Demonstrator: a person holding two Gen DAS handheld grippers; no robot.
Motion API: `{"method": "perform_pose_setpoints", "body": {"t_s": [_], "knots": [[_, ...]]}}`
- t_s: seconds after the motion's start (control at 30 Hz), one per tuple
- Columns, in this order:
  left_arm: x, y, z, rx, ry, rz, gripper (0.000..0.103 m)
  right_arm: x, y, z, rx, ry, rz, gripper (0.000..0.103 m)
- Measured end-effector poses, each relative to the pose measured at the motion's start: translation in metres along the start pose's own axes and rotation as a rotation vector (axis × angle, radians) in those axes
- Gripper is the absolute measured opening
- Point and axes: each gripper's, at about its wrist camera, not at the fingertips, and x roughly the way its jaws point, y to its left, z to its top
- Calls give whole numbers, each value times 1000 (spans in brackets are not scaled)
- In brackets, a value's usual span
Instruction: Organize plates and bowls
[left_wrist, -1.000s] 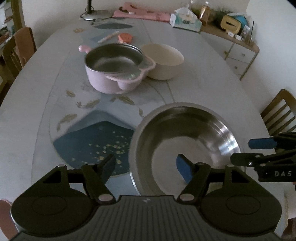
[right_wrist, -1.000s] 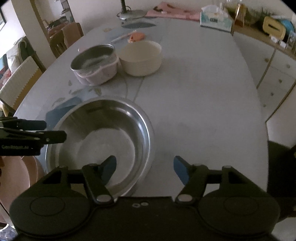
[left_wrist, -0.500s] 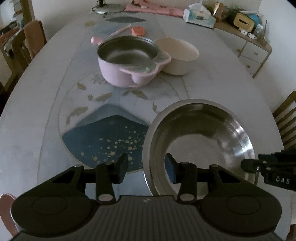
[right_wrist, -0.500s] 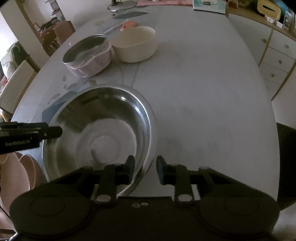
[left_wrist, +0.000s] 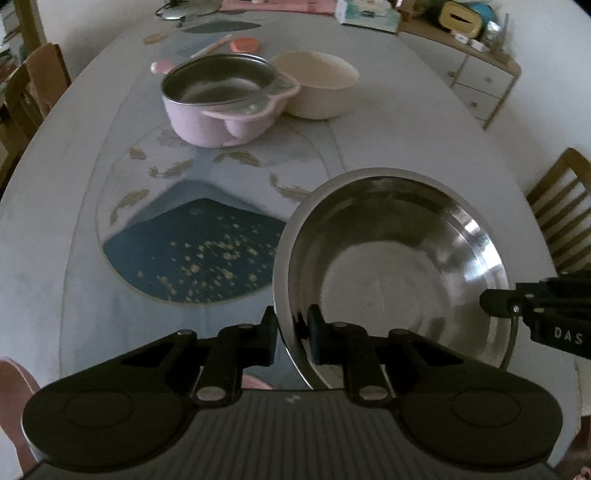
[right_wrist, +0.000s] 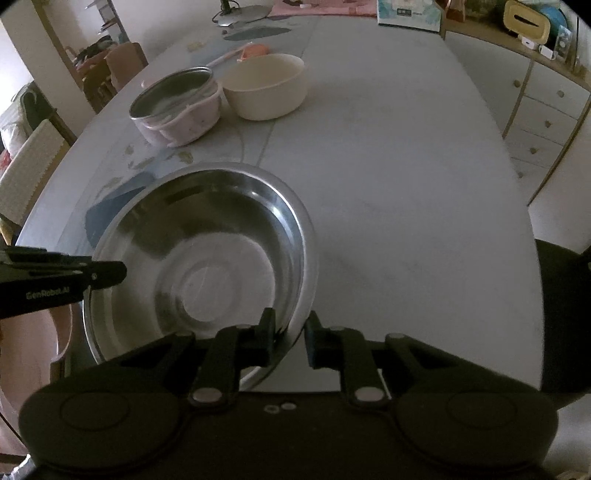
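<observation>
A large steel bowl (left_wrist: 399, 266) sits near the table's front edge, also in the right wrist view (right_wrist: 207, 266). My left gripper (left_wrist: 291, 334) is shut on its left rim. My right gripper (right_wrist: 290, 338) is shut on its right rim and shows at the right in the left wrist view (left_wrist: 535, 310). Farther back stand a pink pot (left_wrist: 221, 99) with a steel inner bowl and a cream bowl (left_wrist: 317, 86) touching it; both show in the right wrist view, the pot (right_wrist: 177, 110) and the cream bowl (right_wrist: 266, 86).
A pink plate (left_wrist: 14, 398) lies under my left gripper at the near left. A blue placemat (left_wrist: 195, 254) lies left of the steel bowl. A tissue box (left_wrist: 369, 16) and lamp base (right_wrist: 240, 16) stand at the far end. Chairs (left_wrist: 565, 206) and a cabinet (right_wrist: 543, 107) flank the table.
Both grippers went from wide open to shut on opposite rims of the steel bowl. The bowl now looks slightly closer and tilted.
</observation>
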Motion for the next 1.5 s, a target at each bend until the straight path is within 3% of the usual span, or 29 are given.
{"method": "perform_pose_setpoints", "body": {"t_s": [0.37,0.8,1.0,1.17,1.5], "knots": [[-28,-33,-39,85,40,-90,15,-38,-8,-37,10,38,-21,17],[-22,-55,-80,139,73,-142,16,-46,-19,-87,69,72,-57,17],[-18,-53,-80,140,90,-160,16,-37,-21,-91,85,88,-64,18],[-19,-51,-77,133,94,-184,16,-34,-25,-89,93,99,-54,27],[-43,-37,-53,131,11,-194,17,-60,-23,-59,39,16,-51,34]]}}
